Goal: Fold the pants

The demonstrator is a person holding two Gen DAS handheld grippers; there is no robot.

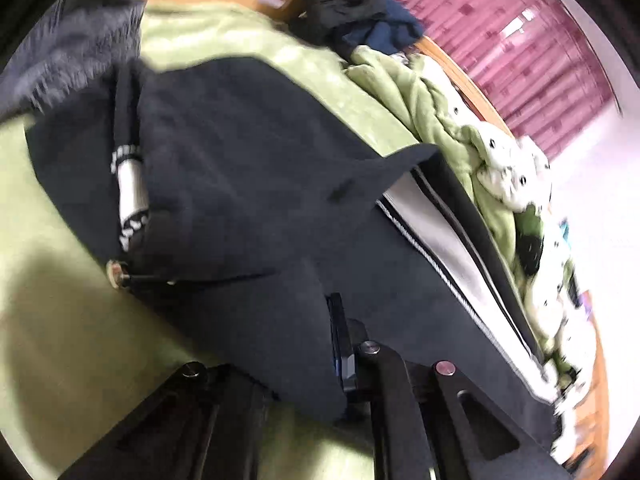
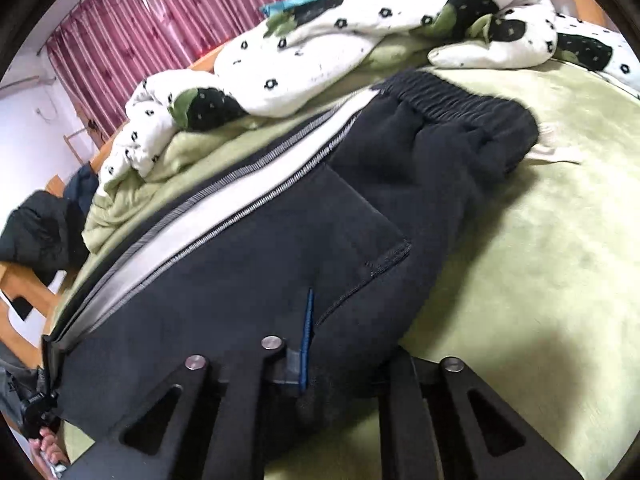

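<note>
Dark navy pants (image 1: 248, 184) with a white side stripe (image 1: 436, 240) lie on a green bed sheet (image 1: 52, 320). In the left wrist view my left gripper (image 1: 316, 364) is shut on a fold of the pants' edge, with cloth draped over its left finger. In the right wrist view the pants (image 2: 256, 264) stretch away to the elastic waistband (image 2: 452, 100); the stripe (image 2: 240, 208) runs along their left side. My right gripper (image 2: 320, 364) is shut on the near edge of the pants, the blue-edged finger (image 2: 306, 340) pressed against cloth.
A rumpled white and green flower-print duvet (image 2: 320, 40) lies along the far side of the bed. A pile of dark clothes (image 1: 352, 4) sits on a wooden chair. Pink curtains (image 1: 520, 40) hang behind. A person's hand (image 2: 44, 444) shows at the lower left of the right wrist view.
</note>
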